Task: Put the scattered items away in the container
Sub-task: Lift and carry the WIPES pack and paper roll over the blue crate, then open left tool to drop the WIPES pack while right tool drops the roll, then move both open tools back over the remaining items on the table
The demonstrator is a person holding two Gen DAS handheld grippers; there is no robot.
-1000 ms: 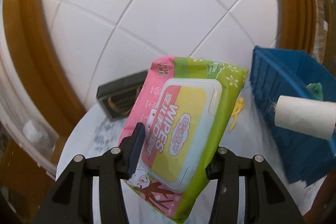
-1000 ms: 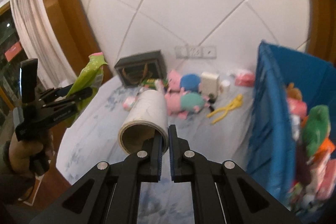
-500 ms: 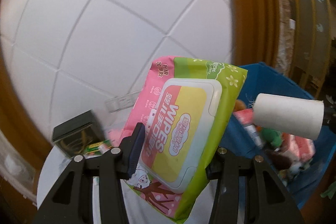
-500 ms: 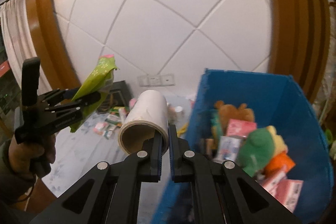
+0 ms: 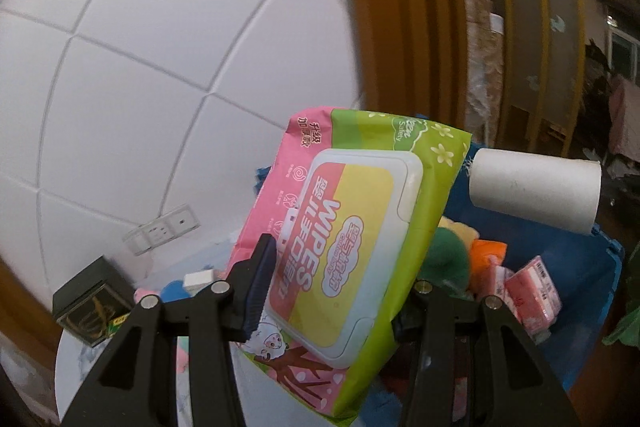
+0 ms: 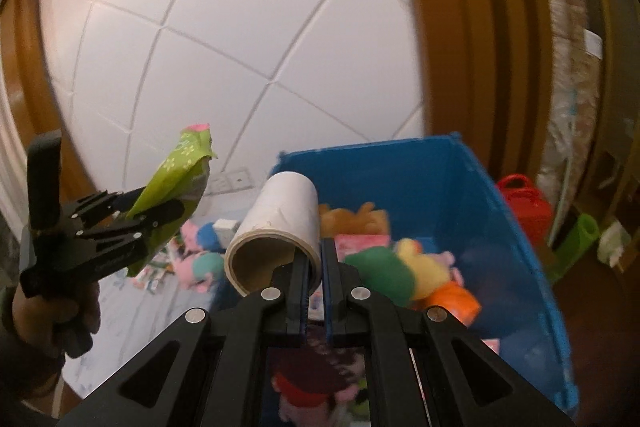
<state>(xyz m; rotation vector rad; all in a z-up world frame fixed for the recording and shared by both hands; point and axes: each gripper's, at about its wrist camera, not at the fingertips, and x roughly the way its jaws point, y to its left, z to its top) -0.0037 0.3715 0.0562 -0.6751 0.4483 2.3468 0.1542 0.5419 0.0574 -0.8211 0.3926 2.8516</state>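
Left gripper [image 6: 160,215] clamped on wipes pack [image 5: 352,251], held in air left of blue bin [image 6: 516,227], right gripper [image 6: 316,259] pinching wall of white roll [image 6: 280,223] above bin's near-left corner, plush toys [image 6: 404,263] inside.

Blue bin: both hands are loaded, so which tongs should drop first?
Probably right: its tongs hold the paper roll directly over the blue bin; the left tongs with the wipes pack hang nearer the table.
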